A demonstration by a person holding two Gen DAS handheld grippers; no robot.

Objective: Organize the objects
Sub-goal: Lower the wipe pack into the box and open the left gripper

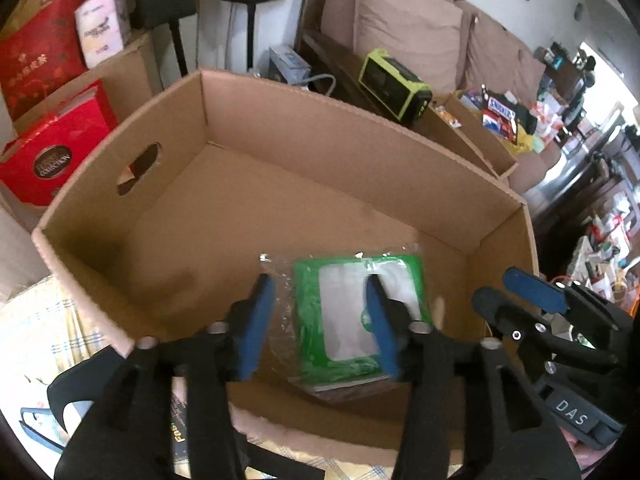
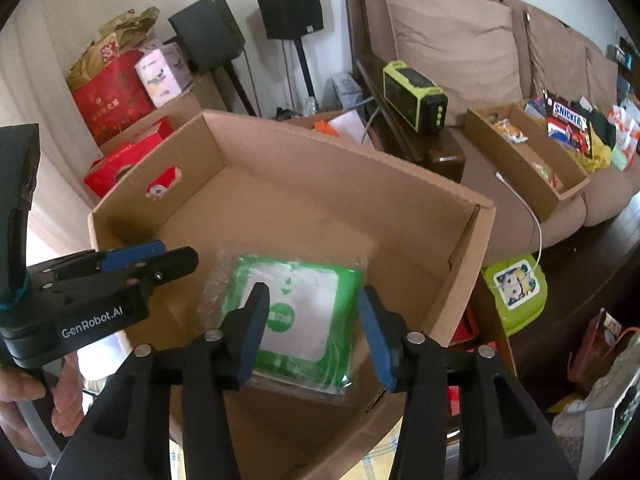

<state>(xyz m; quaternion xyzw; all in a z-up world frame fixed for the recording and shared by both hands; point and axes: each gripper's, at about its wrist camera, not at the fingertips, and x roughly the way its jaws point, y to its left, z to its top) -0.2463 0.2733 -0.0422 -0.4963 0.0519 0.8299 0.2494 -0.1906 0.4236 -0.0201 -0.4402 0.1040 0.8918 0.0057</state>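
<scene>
The packet [image 1: 344, 320] lies flat inside the cardboard box [image 1: 280, 128], on its floor toward the near wall. Both grippers hang over the near rim, the left gripper [image 1: 320, 320] beside the right gripper [image 2: 312, 328]. Behind the box stand the sofa [image 2: 460, 40] and the radio [image 2: 416, 96].

"SNICKERS" on candy bag [image 2: 570, 120], "GenRobot.AI" on left tool [image 2: 150, 258].

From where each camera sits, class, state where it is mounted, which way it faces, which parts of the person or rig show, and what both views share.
Left wrist: on the left gripper, looking down into the cardboard box; its open fingers frame the green packet; the right gripper enters at right.
Right wrist: on the right gripper, facing down into the box; the left gripper and a hand show at left.
Shared: box, packet, sofa, yellow-green device.
</scene>
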